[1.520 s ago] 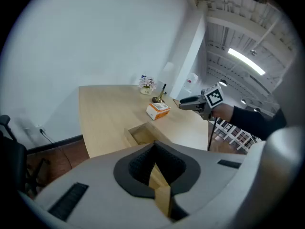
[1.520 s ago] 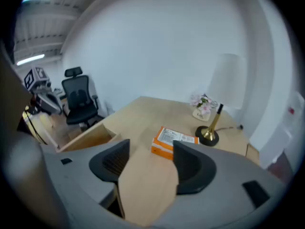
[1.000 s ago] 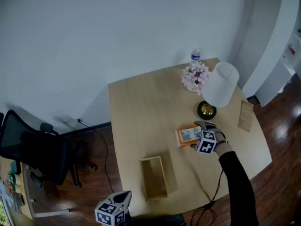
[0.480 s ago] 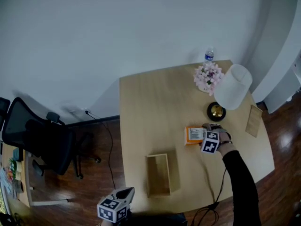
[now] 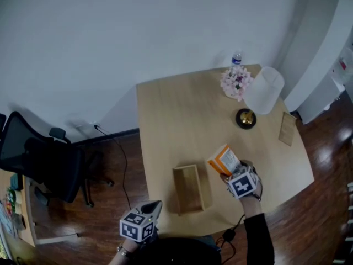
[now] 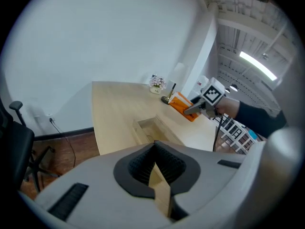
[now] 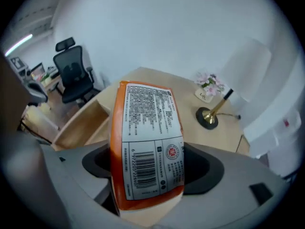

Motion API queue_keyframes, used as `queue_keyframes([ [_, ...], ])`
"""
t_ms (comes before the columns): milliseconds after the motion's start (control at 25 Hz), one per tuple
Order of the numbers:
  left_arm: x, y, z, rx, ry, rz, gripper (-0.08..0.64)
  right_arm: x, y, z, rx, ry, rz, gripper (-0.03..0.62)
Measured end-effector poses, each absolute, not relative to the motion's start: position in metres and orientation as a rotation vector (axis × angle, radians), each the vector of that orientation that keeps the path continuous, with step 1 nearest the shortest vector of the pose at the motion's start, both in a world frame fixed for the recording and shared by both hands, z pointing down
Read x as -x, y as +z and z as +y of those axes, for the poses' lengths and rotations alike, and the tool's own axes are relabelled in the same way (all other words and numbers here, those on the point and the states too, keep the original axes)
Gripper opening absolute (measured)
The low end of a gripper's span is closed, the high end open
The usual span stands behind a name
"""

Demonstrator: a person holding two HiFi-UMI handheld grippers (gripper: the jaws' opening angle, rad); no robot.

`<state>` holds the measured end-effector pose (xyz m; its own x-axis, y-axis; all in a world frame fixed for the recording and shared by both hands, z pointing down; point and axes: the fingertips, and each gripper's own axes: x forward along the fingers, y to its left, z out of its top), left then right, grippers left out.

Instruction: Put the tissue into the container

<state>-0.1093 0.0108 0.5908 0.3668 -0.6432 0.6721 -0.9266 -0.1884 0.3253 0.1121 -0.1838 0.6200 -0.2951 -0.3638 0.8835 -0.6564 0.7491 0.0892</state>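
Right gripper (image 5: 227, 169): fingers closing on the tissue pack (image 7: 145, 142), one pad against each long side. The pack stands on end between them, label and barcode facing the camera, with most of its length sticking out past the fingertips. In the head view it is tilted and looks clear of the table (image 5: 176, 120).

Container (image 5: 190, 191): open wooden box, ahead of the right fingers and to their left, near but not touching them. Nothing is visible inside.

Left gripper (image 6: 153, 149): fingers pressed together at the tips, nothing between them. The container lies ahead of them on the table; the right gripper with the pack is farther ahead and to their right.

Lamp (image 5: 263, 90) and flowers (image 5: 236, 81): well beyond the right fingertips, off to their right.
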Motion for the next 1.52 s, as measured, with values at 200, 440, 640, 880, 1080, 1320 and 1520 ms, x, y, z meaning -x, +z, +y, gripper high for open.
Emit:
queue_keyframes([
  [200, 0.117, 0.594, 0.01, -1.995, 0.516, -1.29, 0.003, -0.058, 0.6, -0.11, -0.914, 0.591, -1.959, 0.408],
  [440, 0.123, 0.595, 0.007, -2.107, 0.545, -1.175, 0.003, -0.015, 0.61, -0.079, -1.1, 0.785, -1.911, 0.408],
  [640, 0.127, 0.598, 0.002, -2.185, 0.576, -1.064, 0.003, 0.006, 0.64, -0.062, -1.164, 0.852, -1.826, 0.408],
  [880, 0.134, 0.603, -0.001, -2.227, 0.594, -0.997, 0.003, 0.008, 0.679, -0.053, -1.205, 0.873, -1.7, 0.413],
  [1080, 0.139, 0.604, 0.001, -2.226, 0.599, -0.997, 0.003, 0.01, 0.68, -0.056, -1.245, 0.832, -1.703, 0.442],
  [1320, 0.141, 0.602, 0.0, -2.225, 0.595, -1.013, 0.003, 0.003, 0.639, -0.07, -1.301, 0.837, -1.823, 0.442],
  [1520, 0.137, 0.584, -0.011, -2.259, 0.578, -1.038, 0.003, -0.011, 0.593, -0.069, -1.315, 0.85, -1.976, 0.442],
])
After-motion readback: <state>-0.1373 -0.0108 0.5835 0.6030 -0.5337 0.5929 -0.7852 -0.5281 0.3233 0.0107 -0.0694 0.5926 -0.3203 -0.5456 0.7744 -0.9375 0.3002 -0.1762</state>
